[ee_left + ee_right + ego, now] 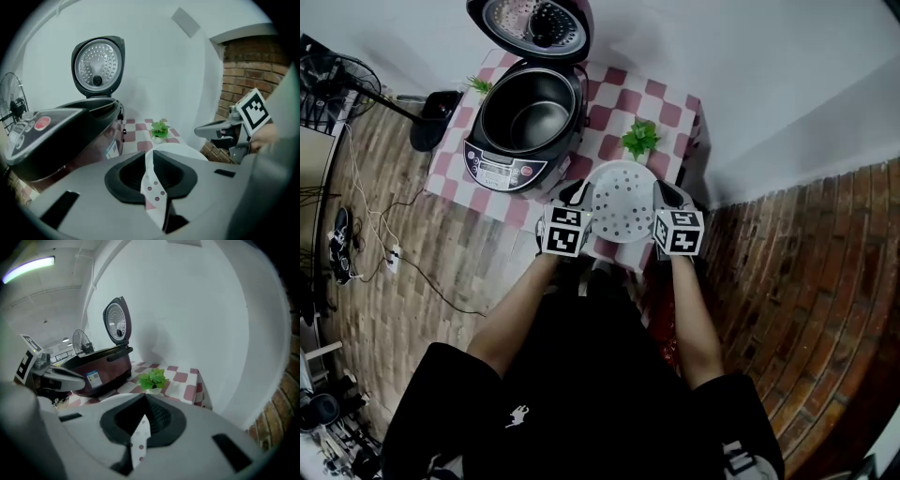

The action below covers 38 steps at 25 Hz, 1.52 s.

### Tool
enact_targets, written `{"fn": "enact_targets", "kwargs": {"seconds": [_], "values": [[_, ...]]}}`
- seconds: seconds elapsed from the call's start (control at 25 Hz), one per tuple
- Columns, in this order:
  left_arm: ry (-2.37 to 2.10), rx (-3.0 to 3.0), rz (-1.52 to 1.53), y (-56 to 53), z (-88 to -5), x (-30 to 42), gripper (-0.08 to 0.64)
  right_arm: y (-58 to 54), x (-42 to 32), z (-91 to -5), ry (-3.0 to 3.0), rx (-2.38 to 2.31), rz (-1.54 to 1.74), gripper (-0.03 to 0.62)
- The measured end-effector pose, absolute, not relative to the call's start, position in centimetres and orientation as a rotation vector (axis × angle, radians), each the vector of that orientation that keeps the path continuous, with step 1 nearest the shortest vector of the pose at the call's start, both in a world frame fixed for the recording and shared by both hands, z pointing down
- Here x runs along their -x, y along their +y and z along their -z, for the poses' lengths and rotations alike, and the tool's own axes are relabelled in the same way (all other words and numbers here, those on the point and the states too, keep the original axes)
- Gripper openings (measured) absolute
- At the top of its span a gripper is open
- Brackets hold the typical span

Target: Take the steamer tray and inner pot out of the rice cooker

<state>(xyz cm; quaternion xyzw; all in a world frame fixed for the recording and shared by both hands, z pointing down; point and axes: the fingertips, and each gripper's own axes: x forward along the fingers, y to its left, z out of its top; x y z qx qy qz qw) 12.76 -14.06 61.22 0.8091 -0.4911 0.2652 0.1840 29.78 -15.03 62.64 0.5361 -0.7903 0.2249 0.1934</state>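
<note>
The white perforated steamer tray [622,202] hangs above the near edge of the checked table [614,98], held at both sides. My left gripper [578,199] is shut on its left rim, and my right gripper [667,197] is shut on its right rim. In the left gripper view the tray's rim [152,185] stands edge-on between the jaws, and in the right gripper view the rim [139,442] is pinched the same way. The rice cooker [499,171] stands open at the table's left, with the dark inner pot [534,117] still inside it.
The cooker's lid [530,21] stands upright behind the pot. A small green plant [640,138] sits just beyond the tray. White walls close in behind and to the right of the table. Cables [384,248] and a fan base [431,117] lie on the floor at left.
</note>
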Motion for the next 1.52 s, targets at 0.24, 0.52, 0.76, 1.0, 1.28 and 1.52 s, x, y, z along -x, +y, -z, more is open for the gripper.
{"fn": "enact_targets", "kwargs": {"seconds": [0.24, 0.52, 0.76, 1.0, 1.28, 1.52], "values": [[-1.436, -2.321, -0.663, -14.2, -57.5, -11.9, 0.006, -15.8, -28.1, -58.9, -2.304, -1.500, -0.576, 0.002], [-1.466, -2.348, -0.608, -14.3, -54.1, -10.5, 0.003, -16.4, -25.6, -54.3, -2.402, -1.471, -0.477, 0.002], [-1.490, -2.372, -0.548, -14.7, -50.8, -9.2, 0.003, -17.1, -23.6, -50.8, -2.470, -1.452, -0.424, 0.002], [-1.525, -2.397, -0.526, -15.4, -48.2, -6.6, 0.003, -18.1, -21.5, -48.5, -2.508, -1.431, -0.386, 0.002], [-1.559, -2.436, -0.508, -17.3, -46.4, -2.7, 0.003, -19.9, -19.0, -47.3, -2.522, -1.434, -0.395, 0.002], [-1.602, -2.440, -0.472, -19.8, -44.7, 1.2, 0.003, -21.5, -16.3, -46.6, -2.510, -1.435, -0.380, 0.002]]}}
